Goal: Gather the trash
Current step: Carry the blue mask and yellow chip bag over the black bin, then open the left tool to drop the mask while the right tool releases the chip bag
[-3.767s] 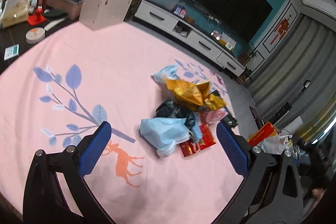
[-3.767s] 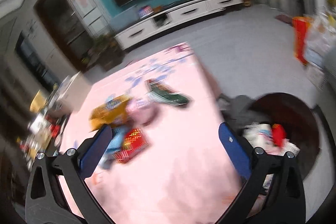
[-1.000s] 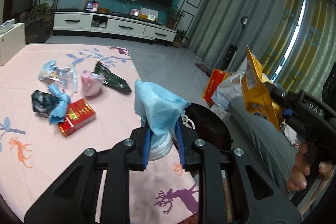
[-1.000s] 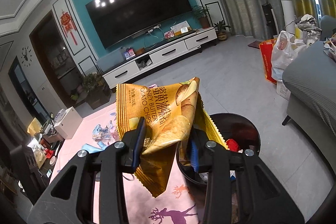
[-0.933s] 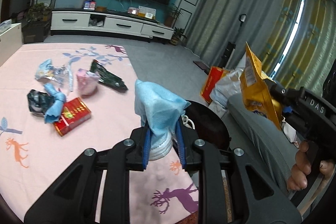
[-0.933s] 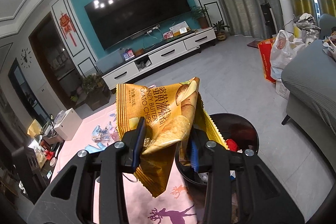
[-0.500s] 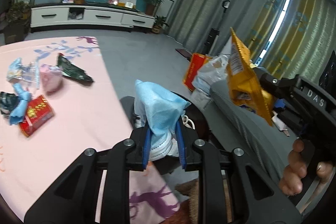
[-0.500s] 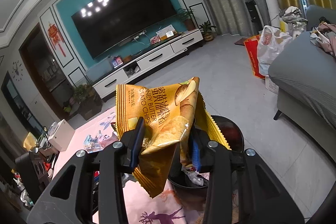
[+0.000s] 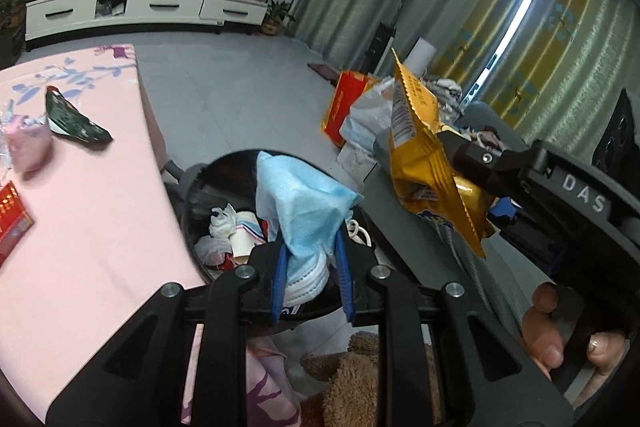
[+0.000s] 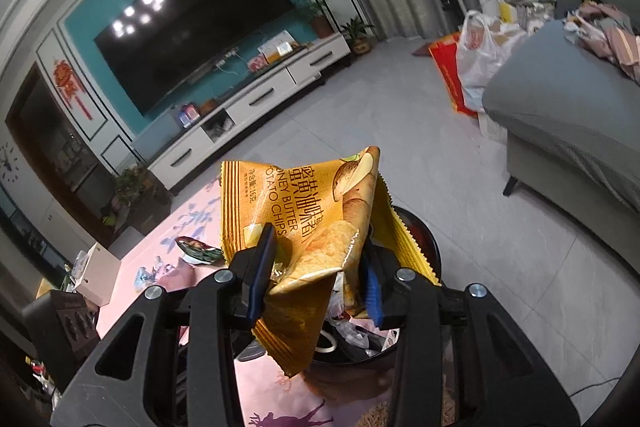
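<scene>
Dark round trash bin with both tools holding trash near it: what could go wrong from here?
1. The yellow foil chip bag in the right tool is wide and crumpled; released, it might catch the dark round trash bin rim.
2. The light blue face mask in the left tool is light and may drift onto the pink printed mat.

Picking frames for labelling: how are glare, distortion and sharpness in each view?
Left wrist view: the window strip is blown out, straight lines bow outward, corners are black, the blue mask is sharp. Right wrist view: ceiling lights glare on the TV, same bowing, chip bag print legible.
</scene>
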Tool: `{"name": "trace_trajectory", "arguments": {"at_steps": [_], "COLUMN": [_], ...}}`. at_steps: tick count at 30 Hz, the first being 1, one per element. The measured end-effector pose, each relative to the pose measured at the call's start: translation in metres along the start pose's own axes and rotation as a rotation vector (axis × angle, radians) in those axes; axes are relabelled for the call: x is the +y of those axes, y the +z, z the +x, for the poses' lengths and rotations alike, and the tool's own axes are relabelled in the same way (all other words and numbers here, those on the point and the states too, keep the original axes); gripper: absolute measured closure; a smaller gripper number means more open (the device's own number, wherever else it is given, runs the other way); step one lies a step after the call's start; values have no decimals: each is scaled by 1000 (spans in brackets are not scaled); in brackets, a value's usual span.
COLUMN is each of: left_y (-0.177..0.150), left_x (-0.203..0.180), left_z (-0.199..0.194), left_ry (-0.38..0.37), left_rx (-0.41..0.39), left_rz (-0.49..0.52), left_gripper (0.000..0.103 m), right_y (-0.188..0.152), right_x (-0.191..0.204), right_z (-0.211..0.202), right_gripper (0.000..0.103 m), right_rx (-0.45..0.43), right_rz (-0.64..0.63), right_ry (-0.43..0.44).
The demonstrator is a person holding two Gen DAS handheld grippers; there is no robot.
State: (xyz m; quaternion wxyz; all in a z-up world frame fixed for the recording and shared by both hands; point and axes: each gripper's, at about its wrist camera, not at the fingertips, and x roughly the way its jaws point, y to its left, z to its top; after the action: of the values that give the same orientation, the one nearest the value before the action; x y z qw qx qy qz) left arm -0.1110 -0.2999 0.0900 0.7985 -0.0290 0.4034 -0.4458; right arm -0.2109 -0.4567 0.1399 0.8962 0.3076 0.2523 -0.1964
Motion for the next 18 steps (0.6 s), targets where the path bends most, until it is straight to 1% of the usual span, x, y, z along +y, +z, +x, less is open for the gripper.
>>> {"name": "trace_trajectory", "arguments": {"at_steps": [3, 6, 12, 18], "left_y": [-1, -2, 1, 1], "left_x": [4, 8, 12, 10], "left_z": [17, 32, 45, 65], "left_ry": [-4, 3, 9, 14], "left_rx": [42, 74, 92, 130], "left_rz": [-12, -20, -23, -14], "left_gripper": [80, 80, 80, 80], "right_y": [-1, -1, -4, -4], "right_x": [-6, -11, -17, -19], "right_z": [14, 27, 49, 54], "right_gripper": [63, 63, 63, 62], "right_rx": [41, 65, 123, 146], "right_rz": [26, 40, 74, 98], "right_ry": [-4, -48, -88, -101]}}
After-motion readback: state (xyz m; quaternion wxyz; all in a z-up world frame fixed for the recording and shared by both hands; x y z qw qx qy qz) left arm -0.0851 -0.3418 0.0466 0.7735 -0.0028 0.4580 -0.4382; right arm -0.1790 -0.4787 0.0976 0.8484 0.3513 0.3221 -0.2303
